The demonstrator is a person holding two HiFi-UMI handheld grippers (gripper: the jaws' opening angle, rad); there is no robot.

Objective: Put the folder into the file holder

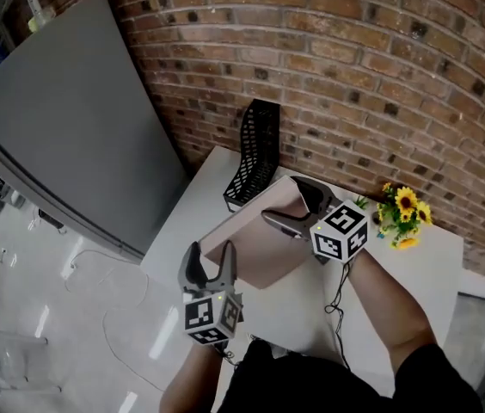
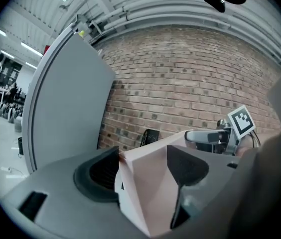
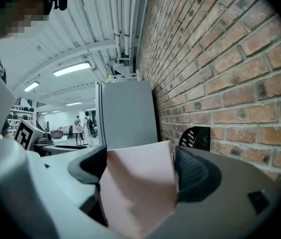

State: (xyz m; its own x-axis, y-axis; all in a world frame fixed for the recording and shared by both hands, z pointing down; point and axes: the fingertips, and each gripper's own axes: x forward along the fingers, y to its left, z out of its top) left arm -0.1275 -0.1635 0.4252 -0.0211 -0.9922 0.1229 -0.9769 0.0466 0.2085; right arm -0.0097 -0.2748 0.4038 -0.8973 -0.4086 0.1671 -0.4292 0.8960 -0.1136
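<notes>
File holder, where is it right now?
In the head view the black file holder stands at the table's far left corner by the brick wall, just beyond the folder.

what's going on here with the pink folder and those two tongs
A person is carrying a pale pink folder with two handheld grippers. The left tongs are clamped on its near edge and the right tongs on its far edge. The folder is held tilted over the white table, just short of the black mesh file holder that stands at the back by the brick wall. It is not in the file holder yet.
</notes>
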